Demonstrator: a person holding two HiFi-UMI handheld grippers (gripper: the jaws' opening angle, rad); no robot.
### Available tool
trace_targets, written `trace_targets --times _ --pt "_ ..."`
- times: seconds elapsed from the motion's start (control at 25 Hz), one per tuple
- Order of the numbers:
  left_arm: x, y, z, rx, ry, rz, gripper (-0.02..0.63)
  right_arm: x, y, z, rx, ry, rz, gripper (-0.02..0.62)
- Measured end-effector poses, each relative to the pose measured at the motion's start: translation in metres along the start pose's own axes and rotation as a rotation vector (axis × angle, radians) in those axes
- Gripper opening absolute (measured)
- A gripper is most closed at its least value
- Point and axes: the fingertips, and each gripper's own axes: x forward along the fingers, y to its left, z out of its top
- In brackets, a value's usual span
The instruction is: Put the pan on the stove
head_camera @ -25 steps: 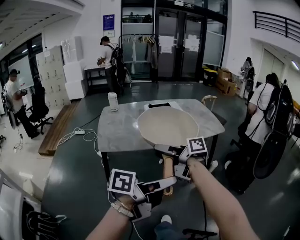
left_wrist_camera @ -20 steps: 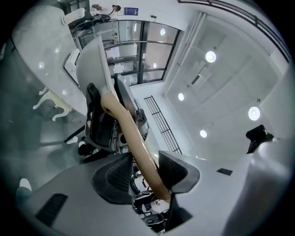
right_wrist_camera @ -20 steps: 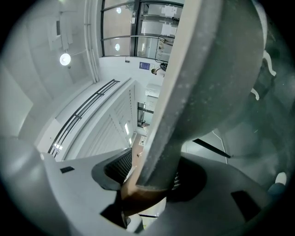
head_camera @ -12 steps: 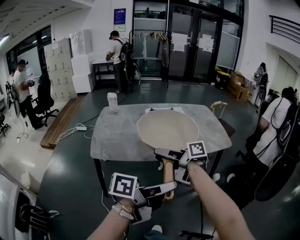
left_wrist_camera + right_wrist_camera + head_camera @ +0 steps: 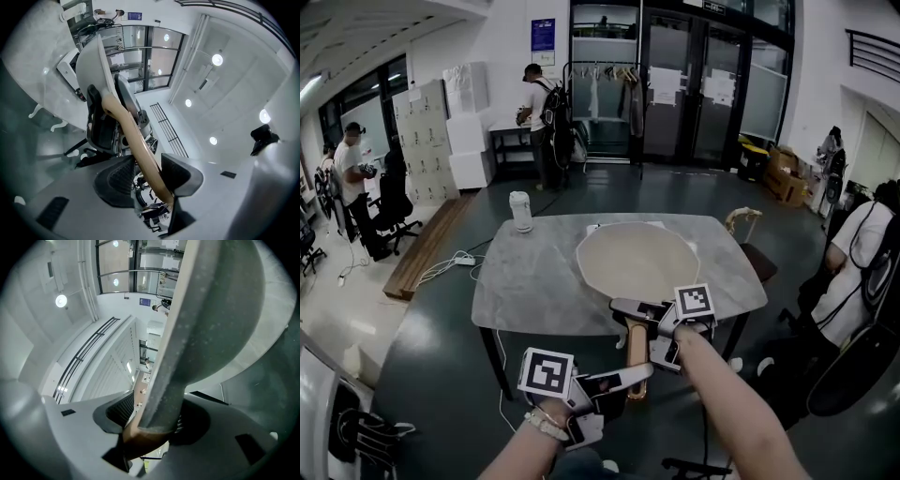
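fingers [image 5: 115,180] of left gripper [image 5: 150,178] clamped on wooden handle [image 5: 136,140] nr its free end. fingers [image 5: 117,411] of right gripper [image 5: 150,420] clamped on same handle further up, just behind the pan [image 5: 637,258]. pan sits ahead of r. fingers, over grey table [image 5: 534,281]; can't tell if it touches the top. white container [image 5: 522,208] on table, well beyond and left of l. fingers.
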Motion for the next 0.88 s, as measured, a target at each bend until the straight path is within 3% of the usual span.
trace_targets --times 0.48,0.88 --pt "0.013 0.02 0.037 0.012 -0.002 0.005 0.184 0.01 -0.015 0.039 -0.005 0.011 -0.013 0.227" --pt "0.013 0.045 0.105 -0.007 -0.007 -0.007 0.184 0.046 -0.035 0.099 0.018 0.007 -0.024 0.227"
